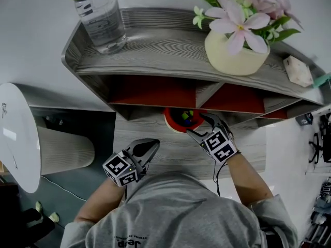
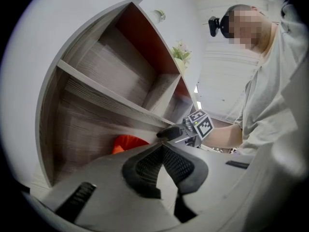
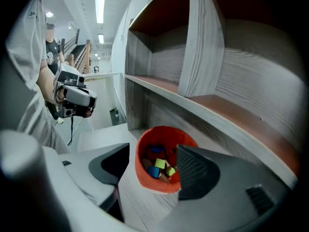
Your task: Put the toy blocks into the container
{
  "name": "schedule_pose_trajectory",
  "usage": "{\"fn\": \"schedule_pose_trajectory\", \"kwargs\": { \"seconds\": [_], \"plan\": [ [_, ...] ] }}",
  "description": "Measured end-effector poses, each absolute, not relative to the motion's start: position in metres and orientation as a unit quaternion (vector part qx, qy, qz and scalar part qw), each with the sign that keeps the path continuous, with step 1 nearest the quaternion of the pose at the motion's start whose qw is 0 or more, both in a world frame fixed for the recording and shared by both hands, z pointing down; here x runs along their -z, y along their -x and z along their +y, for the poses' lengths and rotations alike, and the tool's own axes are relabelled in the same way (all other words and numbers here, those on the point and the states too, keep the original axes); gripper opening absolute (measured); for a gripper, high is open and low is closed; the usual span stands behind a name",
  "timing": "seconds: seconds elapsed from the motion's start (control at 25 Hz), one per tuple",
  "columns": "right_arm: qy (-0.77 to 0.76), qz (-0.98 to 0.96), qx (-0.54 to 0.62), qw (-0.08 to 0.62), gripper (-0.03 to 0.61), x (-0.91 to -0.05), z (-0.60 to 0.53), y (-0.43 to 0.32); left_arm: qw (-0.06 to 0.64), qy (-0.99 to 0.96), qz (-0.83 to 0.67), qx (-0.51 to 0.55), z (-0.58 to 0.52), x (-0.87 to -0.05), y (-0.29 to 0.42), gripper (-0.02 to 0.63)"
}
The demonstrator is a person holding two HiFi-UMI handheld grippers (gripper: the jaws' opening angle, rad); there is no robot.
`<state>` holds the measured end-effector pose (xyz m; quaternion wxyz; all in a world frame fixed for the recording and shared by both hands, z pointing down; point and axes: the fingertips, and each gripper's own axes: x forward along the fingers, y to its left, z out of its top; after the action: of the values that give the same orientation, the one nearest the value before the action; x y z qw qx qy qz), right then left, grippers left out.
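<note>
My right gripper (image 1: 199, 125), wide open and empty, points down into the round orange container (image 3: 163, 135) of coloured toy blocks (image 3: 159, 166); my left gripper (image 1: 154, 145), closed on nothing, sits farther back.

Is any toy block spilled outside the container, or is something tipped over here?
Nothing stands out. The orange container stands upright on the wooden surface with the toy blocks inside; no block lies beside it in these views.

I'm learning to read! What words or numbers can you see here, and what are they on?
"Jeep", it seems, upside down, on the person's grey shirt.
Label on the bottle: too small to read.
The cubes on the left gripper and right gripper: black-and-white squares, no words.
</note>
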<state>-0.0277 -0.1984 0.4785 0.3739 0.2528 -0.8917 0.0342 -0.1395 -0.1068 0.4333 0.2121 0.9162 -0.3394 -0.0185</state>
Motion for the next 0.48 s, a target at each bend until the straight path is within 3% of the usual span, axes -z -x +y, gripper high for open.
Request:
{"fn": "schedule_pose_trajectory", "kwargs": {
  "seconds": [0.48],
  "plan": [
    [-0.356,-0.889,-0.119,0.261,0.209,-0.431,-0.176,0.01,0.197,-0.927,-0.317,0.035,-0.087,-0.397,0.181,0.014]
  ]
}}
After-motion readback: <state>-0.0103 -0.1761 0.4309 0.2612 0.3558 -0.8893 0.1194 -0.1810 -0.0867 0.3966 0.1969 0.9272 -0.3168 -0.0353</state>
